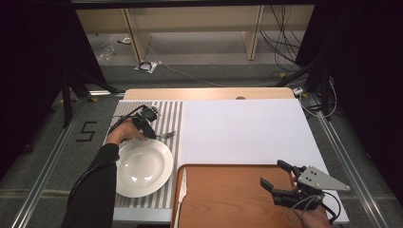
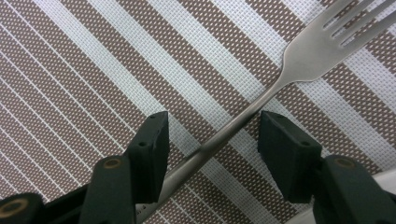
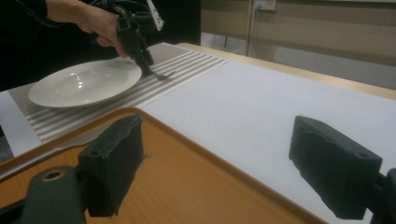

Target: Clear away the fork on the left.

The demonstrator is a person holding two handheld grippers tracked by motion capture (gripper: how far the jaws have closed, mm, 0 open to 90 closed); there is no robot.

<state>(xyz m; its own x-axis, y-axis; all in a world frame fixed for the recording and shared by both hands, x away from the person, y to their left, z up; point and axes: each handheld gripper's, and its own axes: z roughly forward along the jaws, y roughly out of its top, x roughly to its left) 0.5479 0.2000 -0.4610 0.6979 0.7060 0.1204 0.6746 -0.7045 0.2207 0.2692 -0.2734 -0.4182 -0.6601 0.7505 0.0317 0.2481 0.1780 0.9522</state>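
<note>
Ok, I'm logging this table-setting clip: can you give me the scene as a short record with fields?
work in hand: picking up the fork
fork: lies on the striped placemat, beside the white plate
left hand-held gripper: astride the fork handle, pads not pressing
right hand-held gripper: open, empty, over the wooden tray
surface: white table cover

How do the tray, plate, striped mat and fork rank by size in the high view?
Largest to smallest as they look:
1. tray, though cut off by the picture's lower edge
2. striped mat, partly under the plate, so its rank against the tray is unsure
3. plate
4. fork
</note>
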